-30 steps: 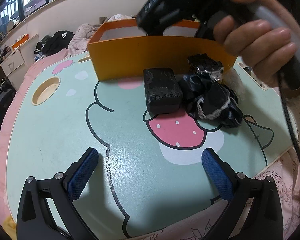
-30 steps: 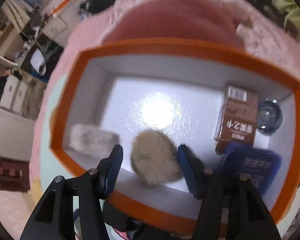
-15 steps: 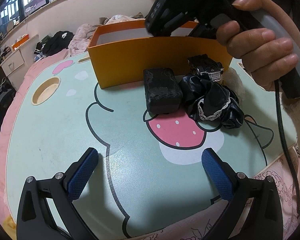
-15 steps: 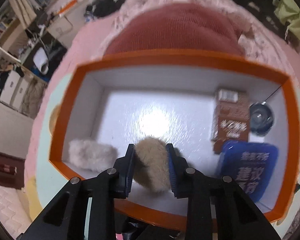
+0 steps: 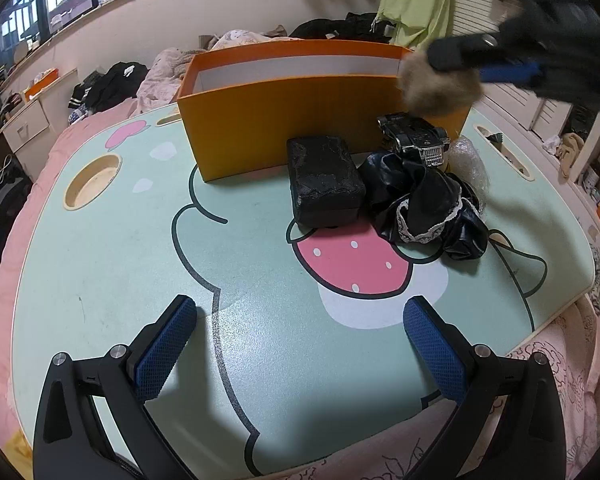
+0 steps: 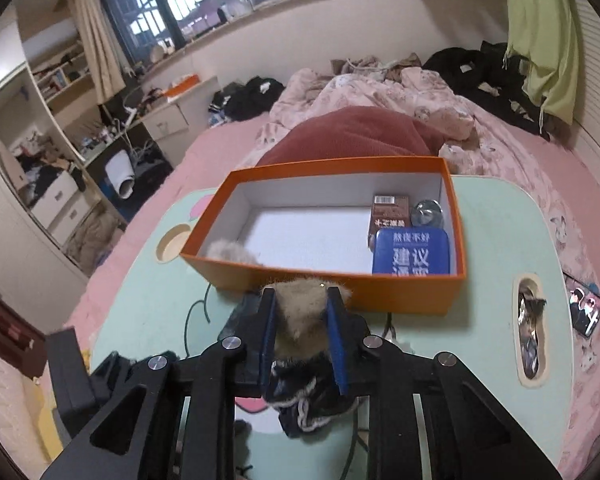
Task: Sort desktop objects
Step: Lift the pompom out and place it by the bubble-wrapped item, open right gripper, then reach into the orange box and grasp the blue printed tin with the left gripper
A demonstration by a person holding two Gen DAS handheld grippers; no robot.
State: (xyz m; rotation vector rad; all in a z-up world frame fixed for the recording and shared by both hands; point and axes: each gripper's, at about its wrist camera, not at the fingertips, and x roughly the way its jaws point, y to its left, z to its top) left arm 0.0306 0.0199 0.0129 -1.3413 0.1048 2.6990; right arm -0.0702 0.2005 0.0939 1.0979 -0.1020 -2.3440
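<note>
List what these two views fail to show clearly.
- Left wrist view: the right gripper and its brown fur ball are motion-blurred, and the orange box wall hides its contents.
- Right wrist view: the blue tin lettering is cut off by the box wall; the black fabric sits mostly behind the gripper.

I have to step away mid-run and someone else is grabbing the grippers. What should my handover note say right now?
Right gripper: shut on the brown fur pom-pom, held above the table in front of the orange box, outside it.
Left gripper: open, empty, low over the table.
In the box: grey fur pom-pom, brown carton, blue tin, a round metal item.
On the table: black case, black lace-trimmed fabric, toy car.
Left: box the three table items; where the brown pom-pom belongs cannot be judged from the frames.
</note>
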